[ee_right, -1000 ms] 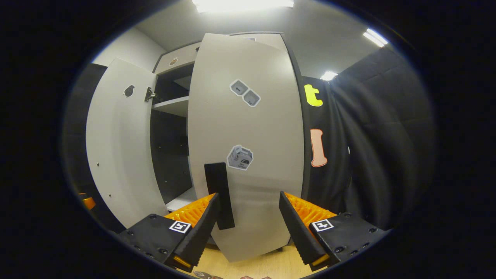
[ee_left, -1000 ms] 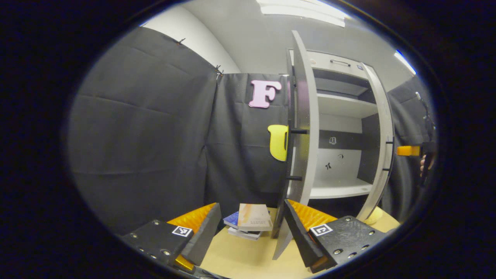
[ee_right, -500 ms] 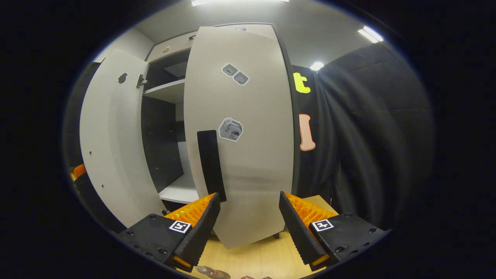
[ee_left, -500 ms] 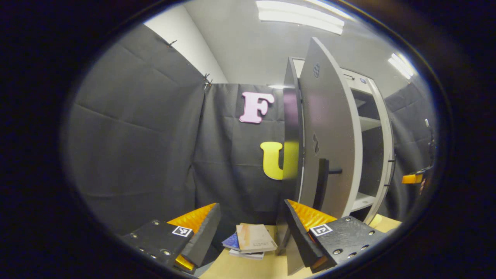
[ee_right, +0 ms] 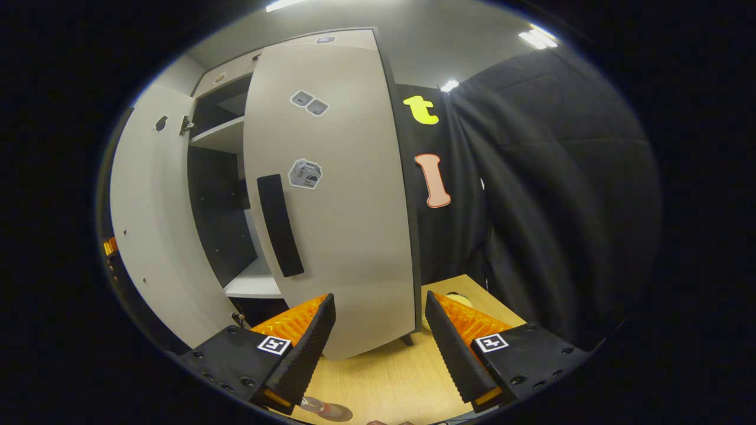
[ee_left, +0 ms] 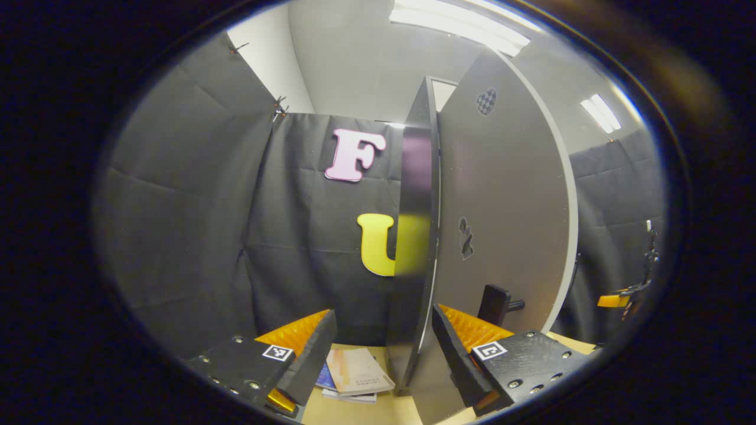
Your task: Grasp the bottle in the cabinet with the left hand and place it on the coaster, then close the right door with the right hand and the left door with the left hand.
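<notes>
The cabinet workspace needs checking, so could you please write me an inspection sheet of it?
Surface: light wooden table.
Job's things: right door nearly closed; left door ajar; bottle partly visible at the table's near edge.
Clutter: stack of books beside the cabinet.
Grippers: left hand-held gripper open at the left door's edge; right hand-held gripper open, off the right door.
Cables: nothing seen.
Surroundings: black cloth walls, ceiling lights.

Grey right door, black handle, nearly shut. Left door part open on cabinet. Bottle top at bottom edge.
</notes>
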Available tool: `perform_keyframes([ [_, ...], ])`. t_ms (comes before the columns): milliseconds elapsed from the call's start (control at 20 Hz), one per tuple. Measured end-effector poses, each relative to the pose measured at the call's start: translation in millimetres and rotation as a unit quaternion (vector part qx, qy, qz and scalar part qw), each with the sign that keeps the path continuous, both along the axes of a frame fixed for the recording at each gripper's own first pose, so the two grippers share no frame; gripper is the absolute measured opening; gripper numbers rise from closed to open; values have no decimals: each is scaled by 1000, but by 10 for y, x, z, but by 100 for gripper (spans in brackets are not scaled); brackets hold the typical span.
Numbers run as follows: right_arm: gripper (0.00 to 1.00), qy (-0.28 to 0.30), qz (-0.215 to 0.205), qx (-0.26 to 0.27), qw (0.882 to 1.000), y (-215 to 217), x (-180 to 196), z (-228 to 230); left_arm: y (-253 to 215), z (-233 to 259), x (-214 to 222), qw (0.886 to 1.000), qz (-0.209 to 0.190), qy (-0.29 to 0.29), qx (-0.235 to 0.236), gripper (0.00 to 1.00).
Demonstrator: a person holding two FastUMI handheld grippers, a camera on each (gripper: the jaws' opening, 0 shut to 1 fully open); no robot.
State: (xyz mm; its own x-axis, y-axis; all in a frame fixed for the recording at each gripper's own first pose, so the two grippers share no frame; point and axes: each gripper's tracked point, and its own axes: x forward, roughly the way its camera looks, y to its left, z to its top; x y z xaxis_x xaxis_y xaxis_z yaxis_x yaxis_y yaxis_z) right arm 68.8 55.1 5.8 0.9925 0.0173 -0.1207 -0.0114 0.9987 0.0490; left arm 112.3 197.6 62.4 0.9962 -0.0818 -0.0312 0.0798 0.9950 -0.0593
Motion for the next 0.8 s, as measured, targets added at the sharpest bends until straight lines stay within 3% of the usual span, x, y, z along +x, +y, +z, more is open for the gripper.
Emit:
perform_keyframes([
  [100, 97, -14, 6, 16, 1000, -33, -22, 55, -53, -36, 14, 1000, -4, 9, 11, 94],
  [300, 97, -17, 3, -2, 1000, -177, 10, 82, -86, 17, -11, 999, 8, 16, 47, 93],
  [350, 97, -17, 7, 0, 1000, -175, 19, 88, -100, 42, -9, 998, 11, 16, 56, 99],
  [800, 97, 4, 43, 17, 999, -232, 40, -50, -703, -40, -65, 998, -6, 33, 62, 100],
])
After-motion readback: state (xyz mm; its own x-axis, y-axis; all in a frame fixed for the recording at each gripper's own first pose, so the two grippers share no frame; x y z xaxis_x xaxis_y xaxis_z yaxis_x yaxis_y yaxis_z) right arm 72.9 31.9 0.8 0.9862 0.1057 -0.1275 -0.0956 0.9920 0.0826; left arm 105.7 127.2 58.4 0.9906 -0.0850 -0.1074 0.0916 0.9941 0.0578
